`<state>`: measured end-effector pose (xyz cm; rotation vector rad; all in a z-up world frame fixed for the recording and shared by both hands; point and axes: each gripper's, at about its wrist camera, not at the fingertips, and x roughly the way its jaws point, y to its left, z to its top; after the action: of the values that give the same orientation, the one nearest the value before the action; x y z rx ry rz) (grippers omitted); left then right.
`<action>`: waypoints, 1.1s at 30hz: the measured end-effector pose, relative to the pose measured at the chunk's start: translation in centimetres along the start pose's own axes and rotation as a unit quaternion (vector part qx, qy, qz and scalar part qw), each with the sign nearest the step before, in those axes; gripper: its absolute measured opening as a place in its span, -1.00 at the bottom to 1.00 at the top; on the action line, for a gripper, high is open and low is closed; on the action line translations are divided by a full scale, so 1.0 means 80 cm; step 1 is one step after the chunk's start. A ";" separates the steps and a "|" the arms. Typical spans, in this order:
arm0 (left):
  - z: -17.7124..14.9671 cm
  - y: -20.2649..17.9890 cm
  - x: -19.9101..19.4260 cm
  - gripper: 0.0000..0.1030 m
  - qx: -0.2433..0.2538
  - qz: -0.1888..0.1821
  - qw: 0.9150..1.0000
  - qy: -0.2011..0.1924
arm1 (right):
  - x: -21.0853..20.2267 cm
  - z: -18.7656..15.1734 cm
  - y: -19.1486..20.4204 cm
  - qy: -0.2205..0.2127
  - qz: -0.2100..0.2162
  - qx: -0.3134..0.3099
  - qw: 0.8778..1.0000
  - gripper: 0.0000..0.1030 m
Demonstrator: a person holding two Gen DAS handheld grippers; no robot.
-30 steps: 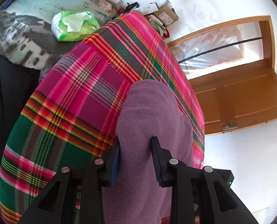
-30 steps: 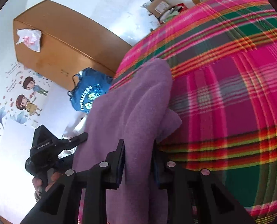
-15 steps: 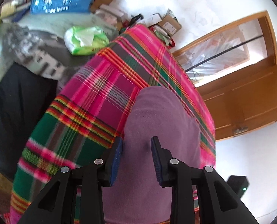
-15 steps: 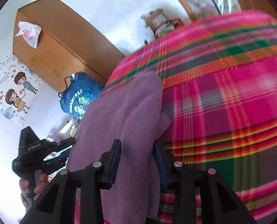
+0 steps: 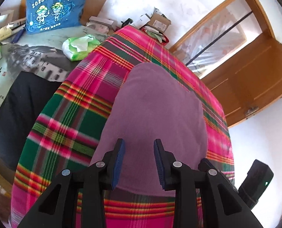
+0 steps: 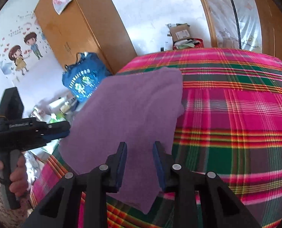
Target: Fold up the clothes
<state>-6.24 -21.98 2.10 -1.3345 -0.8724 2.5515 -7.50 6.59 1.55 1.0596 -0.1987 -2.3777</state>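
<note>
A folded purple fleece garment [image 5: 156, 110] lies flat on the pink and green plaid cloth [image 5: 68, 125]; it also shows in the right wrist view [image 6: 133, 114]. My left gripper [image 5: 139, 163] is open and hovers above the garment's near edge, holding nothing. My right gripper [image 6: 140, 163] is open above the garment's near corner, holding nothing. The left gripper [image 6: 46, 131] also shows in the right wrist view, held in a hand at the garment's left side.
A black garment [image 5: 21, 102] lies left of the plaid cloth. A green tissue pack [image 5: 78, 47], a blue bag [image 5: 51, 5] and boxes [image 5: 156, 22] sit at the far end. A wooden door [image 5: 254, 76] stands to the right.
Both grippers let go of the purple garment and drew back and up. The garment now lies flat on the plaid cloth.
</note>
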 end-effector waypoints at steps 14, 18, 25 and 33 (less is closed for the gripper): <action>-0.040 -0.003 -0.005 -0.36 0.031 0.061 0.998 0.008 | -0.018 -0.033 0.010 0.027 -0.054 -0.031 0.998 -0.45; -0.051 -0.004 -0.006 -0.35 0.031 0.073 0.997 0.014 | -0.025 -0.043 0.013 0.034 -0.056 -0.029 0.997 -0.43; -0.078 -0.014 0.001 -0.33 0.047 0.108 0.992 0.039 | -0.032 -0.060 0.038 0.054 -0.067 -0.055 0.995 -0.25; -0.096 -0.041 0.003 -0.33 0.117 0.185 0.976 0.021 | -0.025 -0.076 0.053 0.088 -0.073 -0.058 0.992 -0.19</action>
<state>-0.78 -15.90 0.29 -1.5904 -0.3217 2.7694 -0.25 4.45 0.15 1.2579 0.0813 -2.3731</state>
